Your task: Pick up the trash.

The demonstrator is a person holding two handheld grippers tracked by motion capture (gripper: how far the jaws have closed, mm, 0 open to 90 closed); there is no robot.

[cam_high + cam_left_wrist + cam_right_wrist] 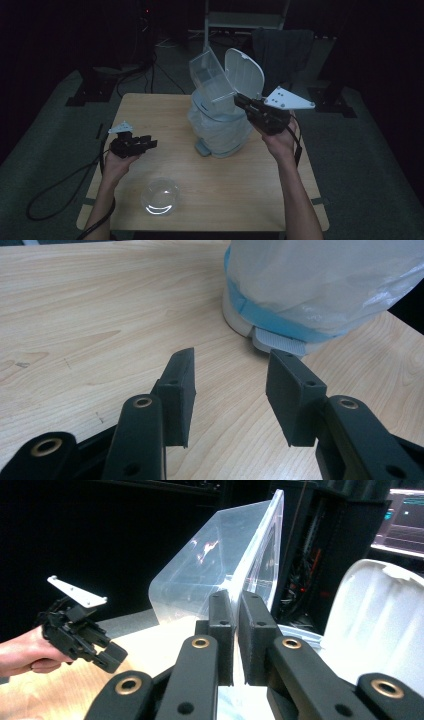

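The right gripper (235,630) pinches the clear container's (210,575) wall above the bin (220,130), while the left gripper (230,390) hangs with jaws wide apart and empty near the surface's (150,105) left edge.

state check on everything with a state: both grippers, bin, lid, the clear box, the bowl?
right gripper: shut on the rim of the clear container, held tipped over the bin
left gripper: open, empty, low over the table
clear container: tilted, lifted above the bin
trash bin: upright, lined with a plastic bag
bin lid: open, swung up
glass bowl: upright on the table, looks empty
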